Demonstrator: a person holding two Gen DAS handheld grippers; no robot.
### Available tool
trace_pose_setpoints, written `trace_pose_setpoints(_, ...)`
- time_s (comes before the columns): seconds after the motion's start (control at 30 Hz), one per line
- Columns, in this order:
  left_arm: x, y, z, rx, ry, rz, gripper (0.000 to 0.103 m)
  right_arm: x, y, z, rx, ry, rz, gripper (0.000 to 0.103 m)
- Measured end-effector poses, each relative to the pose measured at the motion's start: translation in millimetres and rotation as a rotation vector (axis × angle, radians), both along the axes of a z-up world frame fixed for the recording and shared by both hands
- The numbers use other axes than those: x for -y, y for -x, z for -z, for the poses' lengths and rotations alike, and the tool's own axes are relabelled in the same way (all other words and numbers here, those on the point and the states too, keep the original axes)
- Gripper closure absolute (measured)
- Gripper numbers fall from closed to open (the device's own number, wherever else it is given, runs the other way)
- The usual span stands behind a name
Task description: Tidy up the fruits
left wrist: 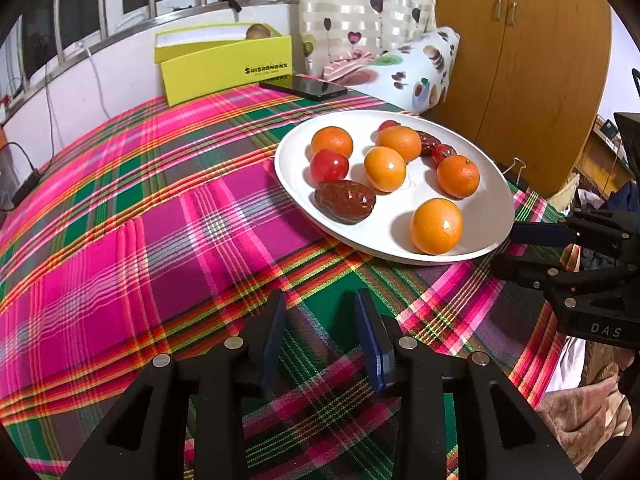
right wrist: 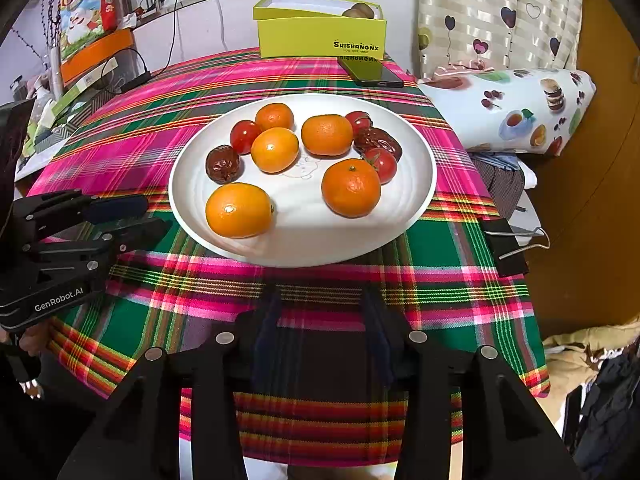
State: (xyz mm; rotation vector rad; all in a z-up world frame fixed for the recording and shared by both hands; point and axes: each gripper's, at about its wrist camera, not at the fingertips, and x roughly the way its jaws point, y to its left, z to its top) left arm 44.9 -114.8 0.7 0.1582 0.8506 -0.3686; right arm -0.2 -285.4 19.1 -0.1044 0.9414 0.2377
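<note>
A white plate (left wrist: 488,208) (right wrist: 304,216) sits on the plaid tablecloth and holds several oranges, cherry tomatoes and dark red dates, all mixed. The nearest orange (left wrist: 436,226) (right wrist: 239,210) lies by the plate's front rim, with a date (left wrist: 345,201) (right wrist: 223,164) and a tomato (left wrist: 329,166) (right wrist: 245,136) beside it. My left gripper (left wrist: 320,300) (right wrist: 154,216) hovers over the cloth left of the plate, open and empty. My right gripper (right wrist: 320,300) (left wrist: 506,250) hangs just short of the plate's front rim, open with nothing between its fingers.
At the table's far edge stands a yellow box (left wrist: 228,68) (right wrist: 320,36) with a kiwi (right wrist: 360,11) in it, and a black phone (left wrist: 304,86) (right wrist: 370,72) lies in front. A binder clip (right wrist: 504,244) grips the cloth's right edge. A printed pillow (right wrist: 520,112) lies beyond.
</note>
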Motion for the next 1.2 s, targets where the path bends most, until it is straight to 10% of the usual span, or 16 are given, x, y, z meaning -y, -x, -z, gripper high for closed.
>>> trace_pose_setpoints(1.2,-1.4,-0.7,0.0,0.003,-0.006,-0.002,0.052,-0.9,0.7,0.7,0.002,0.001,0.000,0.055)
